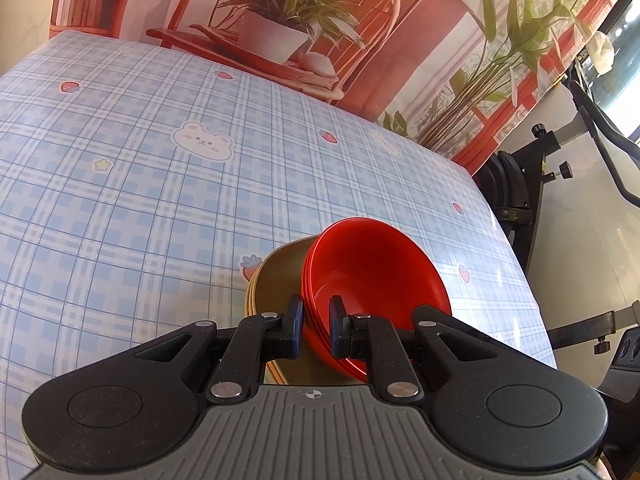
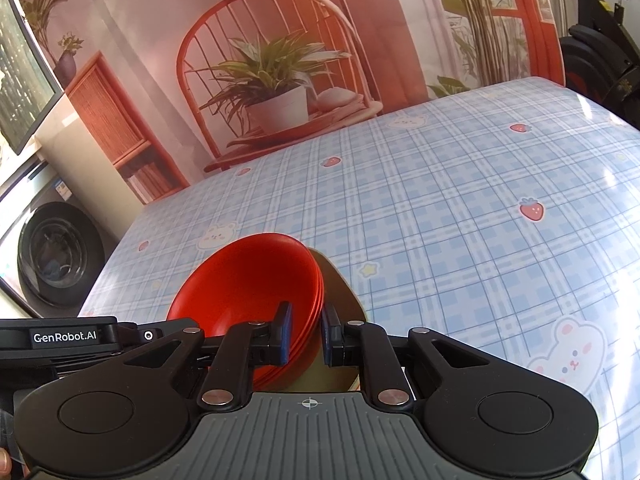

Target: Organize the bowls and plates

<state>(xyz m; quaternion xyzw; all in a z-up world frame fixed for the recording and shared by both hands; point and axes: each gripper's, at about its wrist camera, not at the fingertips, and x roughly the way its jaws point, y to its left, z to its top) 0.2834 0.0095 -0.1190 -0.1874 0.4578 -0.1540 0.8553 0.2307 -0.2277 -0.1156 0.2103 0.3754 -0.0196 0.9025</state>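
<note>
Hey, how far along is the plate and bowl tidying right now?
Done: the red plastic bowls are nested together, beside tan plates. In hand: the left gripper and right gripper each clamp the red stack's rim. Left: setting it down on the blue checked tablecloth.

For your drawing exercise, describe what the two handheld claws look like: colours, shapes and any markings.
Both claws, left claw and right claw, have matte black linkage arms with silver rivets, blue pads on the fingers, round black side discs and a ribbed grey base with a crosshair mark. One body reads "GenRobot.AI".
</note>
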